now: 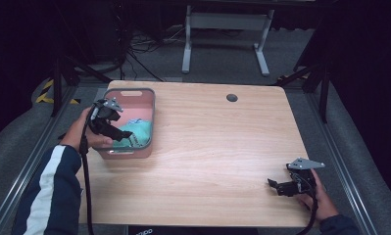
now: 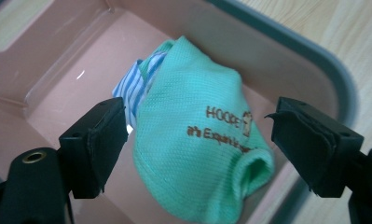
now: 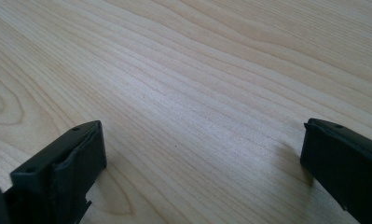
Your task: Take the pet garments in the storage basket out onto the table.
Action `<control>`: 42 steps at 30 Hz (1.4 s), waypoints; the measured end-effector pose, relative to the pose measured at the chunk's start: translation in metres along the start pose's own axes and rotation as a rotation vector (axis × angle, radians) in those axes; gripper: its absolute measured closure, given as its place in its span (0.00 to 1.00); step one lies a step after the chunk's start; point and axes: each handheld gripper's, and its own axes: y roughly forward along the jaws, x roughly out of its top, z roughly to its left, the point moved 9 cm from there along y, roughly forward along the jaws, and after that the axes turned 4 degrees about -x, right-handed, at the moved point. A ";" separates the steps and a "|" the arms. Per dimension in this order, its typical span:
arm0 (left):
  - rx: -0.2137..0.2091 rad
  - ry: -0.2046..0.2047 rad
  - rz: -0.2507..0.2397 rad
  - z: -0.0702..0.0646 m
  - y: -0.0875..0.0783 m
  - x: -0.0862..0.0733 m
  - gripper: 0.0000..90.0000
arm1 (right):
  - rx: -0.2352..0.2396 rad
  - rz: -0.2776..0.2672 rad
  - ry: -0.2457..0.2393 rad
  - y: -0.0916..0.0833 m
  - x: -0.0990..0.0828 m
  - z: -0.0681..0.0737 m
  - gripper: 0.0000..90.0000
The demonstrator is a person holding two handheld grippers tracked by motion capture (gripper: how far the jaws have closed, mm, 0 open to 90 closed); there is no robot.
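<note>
A pink basket with a grey rim [image 1: 154,112] stands at the table's left side. In it lies a mint-green sock [image 1: 140,131] with brown lettering [image 2: 188,84], and a blue-and-white striped cloth [image 2: 132,88] is tucked under its far end. My left gripper [image 1: 129,135] hangs over the basket, pointing down into it. Its jaws stand open on either side of the sock [image 2: 197,135] without touching it. My right gripper [image 1: 272,185] rests low over the bare wood at the table's front right. Its jaws are wide open [image 3: 202,154] with nothing between them.
The wooden table [image 1: 217,147] has a round dark cable hole [image 1: 232,98] near its far edge. A white metal stand [image 1: 222,29] and cables sit on the floor behind. Metal rails run along both sides of the table.
</note>
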 end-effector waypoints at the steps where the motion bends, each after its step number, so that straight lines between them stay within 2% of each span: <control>1: 0.000 0.000 0.000 0.000 0.000 0.000 0.20 | 0.000 0.000 0.000 0.000 0.000 0.000 0.01; 2: -0.016 -0.004 0.014 0.001 0.005 0.001 0.20 | 0.000 0.000 0.000 0.000 0.000 0.000 0.01; 7: -0.040 -0.023 0.097 0.003 0.028 -0.001 0.20 | 0.000 0.000 0.000 0.000 0.000 0.000 0.01; 9: -0.046 -0.015 0.132 0.004 0.037 -0.002 0.20 | 0.000 0.000 0.001 0.000 0.000 0.000 0.01; 14: -0.048 -0.037 0.226 0.008 0.060 -0.007 0.20 | 0.000 0.000 0.001 0.000 0.000 0.000 0.01; 15: -0.048 -0.037 0.226 0.008 0.060 -0.007 0.20 | 0.000 0.000 0.001 0.000 0.000 0.000 0.01; 17: -0.032 -0.045 0.257 0.010 0.067 -0.009 0.19 | 0.000 0.000 0.001 0.000 0.000 0.000 0.01; 22: -0.032 -0.102 0.296 0.015 0.080 -0.013 0.17 | 0.000 0.000 0.001 0.000 0.000 0.000 0.01; 23: -0.015 -0.113 0.313 0.016 0.083 -0.015 0.16 | 0.000 0.000 0.000 0.000 0.000 0.000 0.01; 24: -0.013 -0.114 0.322 0.016 0.085 -0.016 0.13 | 0.000 0.000 0.000 0.000 0.000 0.000 0.01; 26: -0.005 -0.143 0.346 0.017 0.091 -0.019 0.08 | 0.000 0.000 0.001 0.000 0.000 0.000 0.01; 27: -0.003 -0.137 0.349 0.018 0.092 -0.019 0.05 | 0.000 0.000 0.000 0.000 0.000 0.000 0.01; 29: -0.006 -0.157 0.360 0.017 0.093 -0.019 0.05 | 0.000 0.000 0.000 0.000 0.000 0.000 0.01; 32: -0.002 -0.165 0.382 0.017 0.090 -0.019 0.11 | 0.000 0.000 0.000 0.000 0.000 0.000 0.01; 35: 0.003 -0.155 0.399 0.017 0.087 -0.018 0.22 | 0.000 0.000 0.000 0.000 0.000 0.000 0.01; 37: -0.002 -0.151 0.394 0.017 0.085 -0.017 0.30 | 0.000 0.000 0.000 0.000 0.000 0.000 0.01; 38: 0.017 -0.134 0.392 0.019 0.083 -0.016 0.38 | 0.000 0.000 0.000 0.000 0.000 0.000 0.01; 39: 0.016 -0.140 0.387 0.018 0.083 -0.016 0.45 | 0.000 0.000 0.000 0.000 0.000 0.000 0.01; 42: 0.033 -0.129 0.382 0.020 0.082 -0.017 0.52 | 0.000 0.000 0.000 0.000 0.000 0.000 0.01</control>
